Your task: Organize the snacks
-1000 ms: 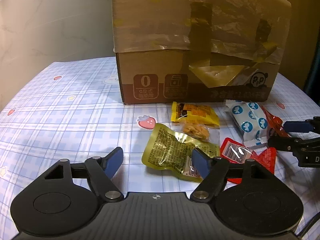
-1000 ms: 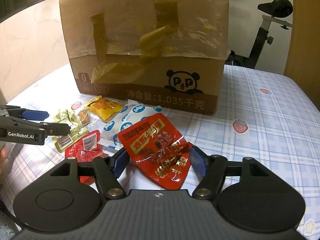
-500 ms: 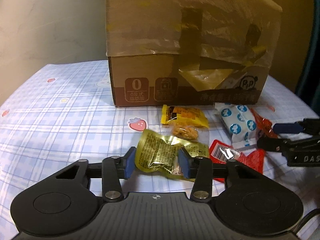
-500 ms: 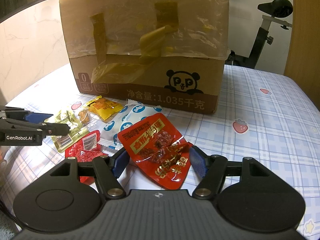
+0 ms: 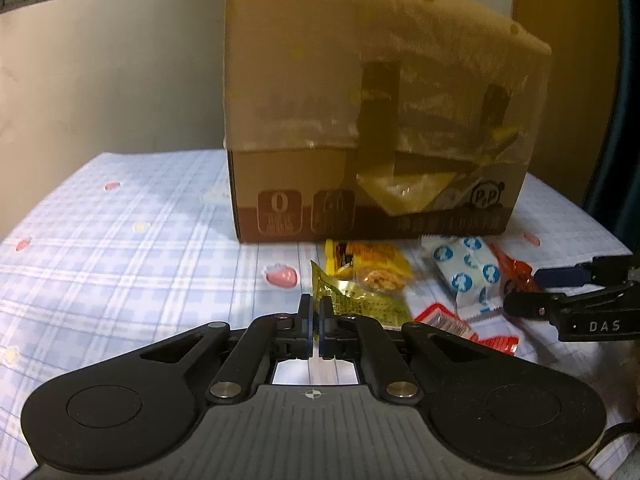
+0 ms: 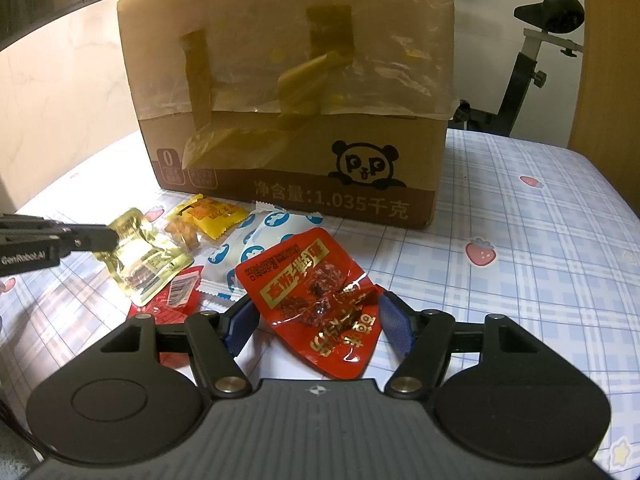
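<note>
My left gripper (image 5: 316, 312) is shut on the gold snack packet (image 5: 360, 300), pinching its near edge and lifting it off the table; it shows raised and tilted in the right wrist view (image 6: 140, 256). My right gripper (image 6: 316, 320) is open, its fingers on either side of the large red snack packet (image 6: 316, 292). An orange-yellow packet (image 5: 368, 260), a white packet with blue dots (image 5: 464, 276) and a small red packet (image 5: 460, 324) lie in front of the tall cardboard box (image 5: 376, 120).
The table (image 5: 120, 248) has a blue plaid cloth with strawberry prints. The box (image 6: 296, 92) stands at the back centre, wrapped in tape and plastic. An exercise bike (image 6: 536, 56) stands beyond the table's far right.
My left gripper closed on the gold packet and lifted its edge upward. The right gripper stayed still and open around the red packet.
</note>
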The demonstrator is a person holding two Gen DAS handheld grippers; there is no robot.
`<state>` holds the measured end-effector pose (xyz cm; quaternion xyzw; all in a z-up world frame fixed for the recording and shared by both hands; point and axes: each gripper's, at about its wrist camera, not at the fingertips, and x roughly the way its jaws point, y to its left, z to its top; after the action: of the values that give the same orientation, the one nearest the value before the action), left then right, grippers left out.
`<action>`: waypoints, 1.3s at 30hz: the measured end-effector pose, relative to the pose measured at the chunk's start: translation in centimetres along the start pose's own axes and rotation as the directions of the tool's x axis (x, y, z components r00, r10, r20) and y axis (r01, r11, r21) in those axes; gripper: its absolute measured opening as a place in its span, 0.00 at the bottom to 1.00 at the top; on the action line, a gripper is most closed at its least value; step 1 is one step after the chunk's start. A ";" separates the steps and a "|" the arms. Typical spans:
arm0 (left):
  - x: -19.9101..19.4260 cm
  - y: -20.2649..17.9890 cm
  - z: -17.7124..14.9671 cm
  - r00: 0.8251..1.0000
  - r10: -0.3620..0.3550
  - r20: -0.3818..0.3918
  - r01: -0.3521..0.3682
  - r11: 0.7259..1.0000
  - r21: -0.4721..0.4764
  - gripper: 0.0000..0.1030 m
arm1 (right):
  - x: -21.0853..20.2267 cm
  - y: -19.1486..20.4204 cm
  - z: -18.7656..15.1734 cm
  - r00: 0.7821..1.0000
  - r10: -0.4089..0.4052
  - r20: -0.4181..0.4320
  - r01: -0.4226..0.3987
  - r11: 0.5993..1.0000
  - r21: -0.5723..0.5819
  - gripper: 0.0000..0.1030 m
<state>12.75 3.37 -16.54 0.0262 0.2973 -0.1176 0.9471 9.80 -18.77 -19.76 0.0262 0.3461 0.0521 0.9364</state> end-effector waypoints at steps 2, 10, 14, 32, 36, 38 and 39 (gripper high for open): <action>-0.4 0.0 0.2 1.000 0.005 0.018 -0.005 1.000 -0.001 0.03 | -0.2 -0.1 -0.1 1.000 0.001 0.012 -0.001 1.000 0.006 0.59; -1.5 0.1 0.8 0.998 0.019 0.063 -0.018 1.000 -0.017 0.03 | -1.1 0.0 -0.1 0.998 0.015 0.066 -0.016 1.000 0.001 0.36; -2.1 0.1 1.5 0.996 0.018 0.086 -0.017 1.000 -0.007 0.02 | -2.2 -0.3 0.1 0.994 0.021 0.107 -0.025 0.999 0.032 0.18; -3.8 0.0 2.3 0.996 -0.043 0.080 0.043 0.999 0.001 0.02 | -6.3 -0.8 2.0 0.977 0.069 0.203 -0.091 0.990 0.105 0.03; -2.0 1.2 1.5 1.000 -0.022 -0.020 0.020 0.997 -0.075 0.17 | -5.8 -1.0 1.3 0.979 0.080 0.188 -0.107 0.984 0.141 0.03; -1.3 1.9 1.3 0.998 -0.019 -0.061 0.011 0.992 -0.125 0.48 | -5.5 -1.3 0.9 0.980 0.083 0.182 -0.113 0.981 0.159 0.03; -1.0 2.1 1.2 0.997 -0.012 -0.078 0.000 0.989 -0.147 0.62 | -5.3 -1.4 0.7 0.980 0.082 0.181 -0.113 0.979 0.168 0.03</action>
<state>13.16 5.46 -15.01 -0.0399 0.3421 -0.0970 0.9338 6.39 -20.79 -15.95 0.1308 0.2650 0.0645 0.9532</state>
